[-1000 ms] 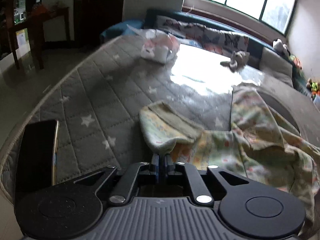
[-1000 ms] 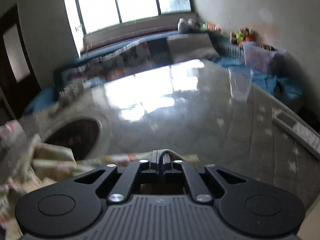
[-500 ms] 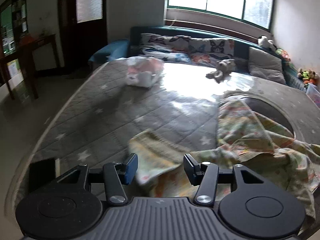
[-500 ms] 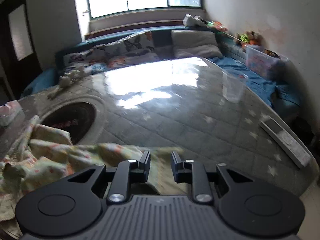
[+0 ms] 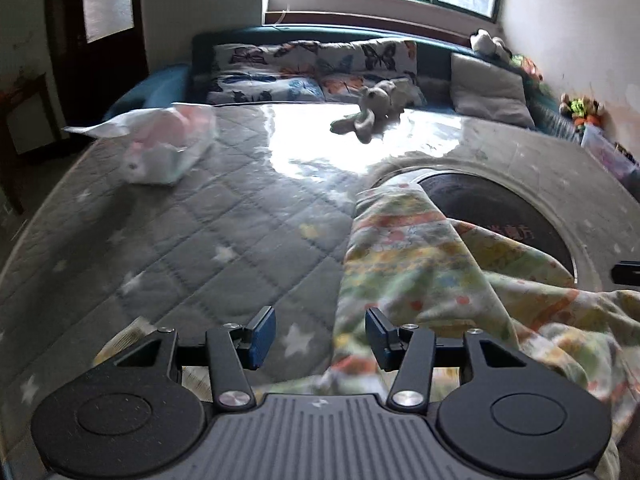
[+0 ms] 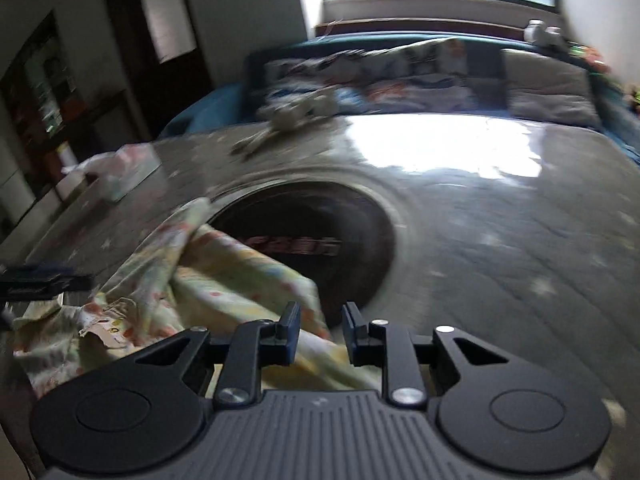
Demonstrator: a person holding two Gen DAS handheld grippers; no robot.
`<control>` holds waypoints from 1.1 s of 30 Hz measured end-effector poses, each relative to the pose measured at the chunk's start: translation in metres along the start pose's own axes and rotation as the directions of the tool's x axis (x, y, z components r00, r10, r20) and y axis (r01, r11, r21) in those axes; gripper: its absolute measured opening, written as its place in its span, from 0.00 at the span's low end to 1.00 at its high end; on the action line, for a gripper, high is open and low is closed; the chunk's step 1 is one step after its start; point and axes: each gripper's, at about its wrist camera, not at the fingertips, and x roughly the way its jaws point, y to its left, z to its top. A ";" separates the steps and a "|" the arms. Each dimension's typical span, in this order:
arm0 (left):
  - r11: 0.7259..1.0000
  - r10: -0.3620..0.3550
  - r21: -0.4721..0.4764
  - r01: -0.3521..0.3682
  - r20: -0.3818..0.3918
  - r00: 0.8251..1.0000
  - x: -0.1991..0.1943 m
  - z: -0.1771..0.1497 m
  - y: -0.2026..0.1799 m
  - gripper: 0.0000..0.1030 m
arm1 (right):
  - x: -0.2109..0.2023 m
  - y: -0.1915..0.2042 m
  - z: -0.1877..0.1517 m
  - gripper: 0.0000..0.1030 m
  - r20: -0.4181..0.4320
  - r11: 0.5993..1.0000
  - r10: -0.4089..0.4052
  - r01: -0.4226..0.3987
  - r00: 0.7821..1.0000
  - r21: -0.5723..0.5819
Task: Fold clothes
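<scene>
Both tools, a second ago pinched shut on cloth, now stand parted and hold nothing. The left tool (image 5: 316, 338) gapes wide; the right tool (image 6: 318, 334) is narrower. Released, the floral garment (image 5: 432, 280) lies rumpled on the grey quilted, star-patterned bed (image 5: 180, 248), one limp fold draped over a dark round panel (image 6: 320, 240). The fold likely needs regripping.

garment (image 5: 424, 264) on mattress (image 5: 208, 240), front-right | bag (image 5: 160, 148) far left | toy (image 5: 372, 114) behind
</scene>
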 end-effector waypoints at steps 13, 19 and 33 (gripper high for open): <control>0.997 -0.036 0.073 0.038 -0.026 0.999 0.063 0.033 -0.022 0.22 | 0.092 0.043 0.038 0.32 -0.080 0.987 0.093 -0.103 0.992 -0.126; 0.992 -0.034 0.121 0.034 0.003 0.999 0.061 0.034 -0.025 0.05 | 0.109 0.054 0.036 0.26 -0.099 0.983 0.099 -0.113 0.990 -0.145; 0.994 0.084 0.059 -0.088 0.067 0.994 0.036 0.033 0.004 0.04 | 0.051 0.052 0.034 0.03 0.139 0.982 -0.068 0.091 0.988 -0.165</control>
